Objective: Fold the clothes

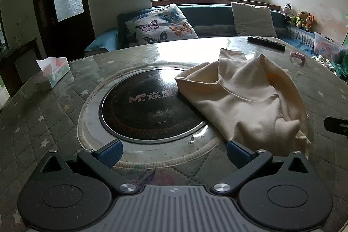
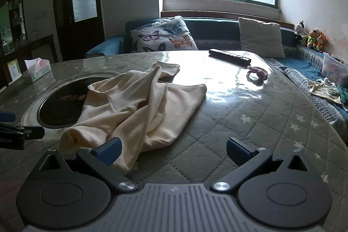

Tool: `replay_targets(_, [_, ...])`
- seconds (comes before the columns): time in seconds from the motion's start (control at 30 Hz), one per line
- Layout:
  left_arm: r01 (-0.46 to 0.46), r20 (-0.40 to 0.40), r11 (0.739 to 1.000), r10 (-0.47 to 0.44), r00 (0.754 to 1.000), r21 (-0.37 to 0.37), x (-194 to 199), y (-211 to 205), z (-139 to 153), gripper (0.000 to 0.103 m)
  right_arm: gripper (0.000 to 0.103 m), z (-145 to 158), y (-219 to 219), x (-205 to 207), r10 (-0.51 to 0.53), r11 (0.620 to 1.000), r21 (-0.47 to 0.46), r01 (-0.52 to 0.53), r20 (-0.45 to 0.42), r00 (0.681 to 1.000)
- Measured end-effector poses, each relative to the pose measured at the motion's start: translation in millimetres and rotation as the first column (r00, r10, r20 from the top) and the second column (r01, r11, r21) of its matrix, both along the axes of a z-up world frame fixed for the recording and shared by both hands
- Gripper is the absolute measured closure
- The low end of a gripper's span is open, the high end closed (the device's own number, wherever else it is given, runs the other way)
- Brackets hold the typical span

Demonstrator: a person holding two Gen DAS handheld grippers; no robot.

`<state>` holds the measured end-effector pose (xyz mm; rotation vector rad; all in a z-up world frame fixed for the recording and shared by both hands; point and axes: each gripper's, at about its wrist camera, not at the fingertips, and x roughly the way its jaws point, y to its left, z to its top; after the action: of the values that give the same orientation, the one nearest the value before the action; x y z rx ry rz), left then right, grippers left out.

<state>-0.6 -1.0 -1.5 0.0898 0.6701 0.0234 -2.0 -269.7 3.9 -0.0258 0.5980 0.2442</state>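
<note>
A cream garment (image 1: 245, 99) lies crumpled on the quilted table, partly over the black round hotplate (image 1: 143, 105). It also shows in the right wrist view (image 2: 139, 105). My left gripper (image 1: 174, 152) is open and empty, just in front of the garment's near left edge, its right fingertip close to the cloth. My right gripper (image 2: 174, 150) is open and empty at the garment's near right edge, its left fingertip over the cloth. The other gripper's tip shows at the right edge of the left view (image 1: 336, 125) and the left edge of the right view (image 2: 19, 134).
A tissue box (image 1: 54, 73) stands at the table's left. A black remote (image 1: 266, 42) and a pink hair tie (image 1: 298, 56) lie at the far right. A sofa with cushions (image 1: 161, 25) is behind the table. Clothes and a bin (image 2: 332, 71) sit on the sofa at right.
</note>
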Motion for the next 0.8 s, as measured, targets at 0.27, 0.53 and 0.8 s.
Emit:
replay_targets(0.27, [0.005,-0.007,1.000,-0.005,1.000,0.001,-2.5,-4.2,-6.8,0.000,0.000,-3.5,13.9,-2.4,-0.010,1.000,-0.015,0.009,-0.008,1.000])
replay_targets(0.53, [0.035,-0.011,0.999,-0.035,0.999,0.008,-8.1,-12.4,-5.7,0.000,0.000,-2.4,24.9,-9.6,-0.017,0.999,-0.028,0.017,-0.016,1.000])
replay_targets(0.8, [0.060,-0.011,0.998,-0.060,0.998,0.018,-4.7,-20.8,-3.9,0.000,0.000,-3.0,39.5,-8.6,-0.033,0.999,-0.039,0.032,-0.014,0.999])
